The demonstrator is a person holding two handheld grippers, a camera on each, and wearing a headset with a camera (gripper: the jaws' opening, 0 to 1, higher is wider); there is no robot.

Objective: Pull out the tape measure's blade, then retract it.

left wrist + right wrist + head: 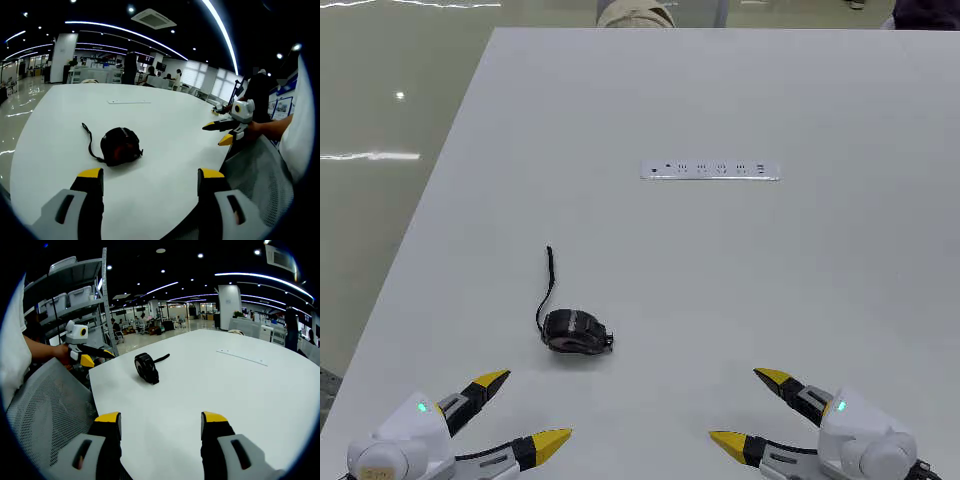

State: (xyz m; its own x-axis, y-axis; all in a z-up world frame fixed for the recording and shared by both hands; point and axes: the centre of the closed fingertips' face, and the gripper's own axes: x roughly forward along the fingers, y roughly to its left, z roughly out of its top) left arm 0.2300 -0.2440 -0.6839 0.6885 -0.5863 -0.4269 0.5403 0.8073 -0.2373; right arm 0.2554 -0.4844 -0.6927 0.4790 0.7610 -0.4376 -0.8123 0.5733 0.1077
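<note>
On tabletop (740,270) tape measure (576,332) lies untouched, nothing pulled out yet. left tool (525,408) and right tool (748,407) both spread, hovering on either side, likely ready for hold-and-pull.

- Tape measure (577,331) lies on the table (800,290), left of centre.
- Its strap (548,285) trails off behind it.
- Power strip (710,170) lies farther back and to the right, well apart.
- Left gripper (532,405) and right gripper (738,405) are over the near edge, with the tape measure ahead of them, closer to the left one.
</note>
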